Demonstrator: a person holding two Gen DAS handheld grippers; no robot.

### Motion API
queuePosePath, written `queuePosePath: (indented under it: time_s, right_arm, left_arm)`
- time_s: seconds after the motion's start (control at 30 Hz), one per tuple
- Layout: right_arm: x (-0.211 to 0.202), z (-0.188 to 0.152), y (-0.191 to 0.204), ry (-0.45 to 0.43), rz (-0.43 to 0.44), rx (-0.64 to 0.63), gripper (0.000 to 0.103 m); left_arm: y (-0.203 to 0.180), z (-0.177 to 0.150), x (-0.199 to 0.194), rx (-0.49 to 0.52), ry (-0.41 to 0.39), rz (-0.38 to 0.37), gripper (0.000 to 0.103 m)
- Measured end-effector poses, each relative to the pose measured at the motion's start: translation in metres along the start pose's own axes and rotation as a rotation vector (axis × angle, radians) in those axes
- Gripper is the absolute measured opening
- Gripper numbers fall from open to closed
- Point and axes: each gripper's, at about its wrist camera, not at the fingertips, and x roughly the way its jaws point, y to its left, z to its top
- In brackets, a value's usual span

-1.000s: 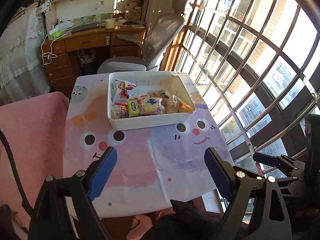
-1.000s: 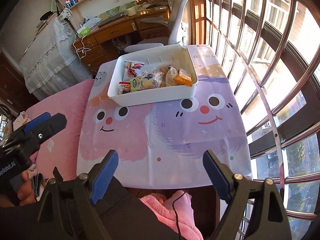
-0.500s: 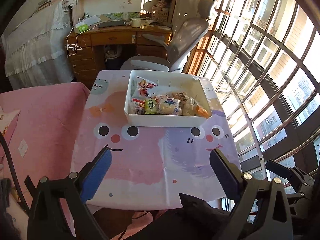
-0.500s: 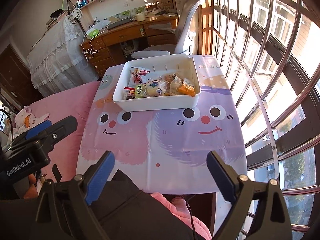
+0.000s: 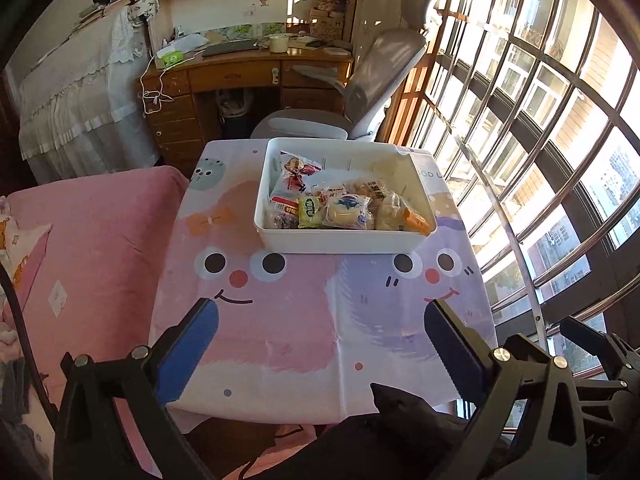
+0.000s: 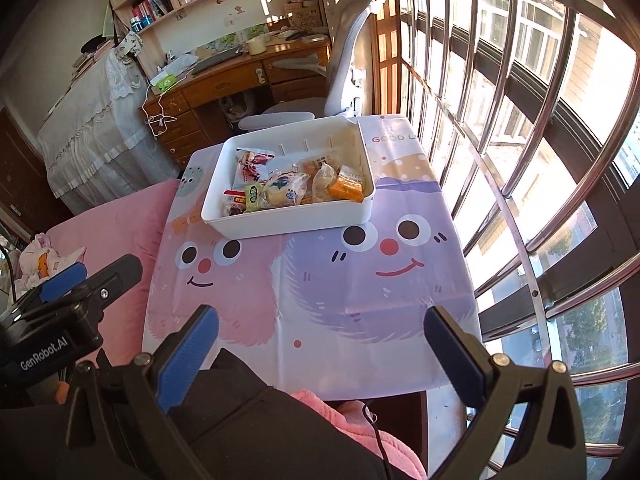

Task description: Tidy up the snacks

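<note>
A white plastic bin [image 5: 340,242] [image 6: 288,224] sits at the far side of a small table covered with a pink and purple cartoon cloth [image 5: 304,320] [image 6: 320,280]. Several wrapped snacks [image 5: 344,210] [image 6: 288,192] lie inside the bin. My left gripper [image 5: 320,320] is open and empty, held back over the near table edge. My right gripper [image 6: 320,320] is open and empty, also over the near edge. The left gripper's body [image 6: 60,320] shows at the left of the right wrist view.
A grey office chair [image 5: 360,96] and a wooden desk [image 5: 240,80] stand behind the table. A pink bed [image 5: 80,240] lies to the left. A barred window [image 5: 540,160] runs along the right. My dark-clothed lap [image 6: 260,420] is below.
Both grippers have pulled back and up from the table, so the bin looks farther away. The bin and snacks have not moved. Both grippers stay open.
</note>
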Motion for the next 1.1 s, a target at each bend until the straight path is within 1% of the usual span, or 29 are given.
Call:
queuePosePath:
  time_s: [0.3,1.1]
  right_arm:
    - [0.002,0.003,0.000,0.001,0.007,-0.008,0.103]
    - [0.007,0.008,0.002,0.007,0.012,-0.019,0.103]
  left_arm:
    - [-0.003,0.003,0.007,0.006,0.019,0.024,0.102]
    - [-0.011,0.010,0.010,0.034,0.011,0.051,0.102]
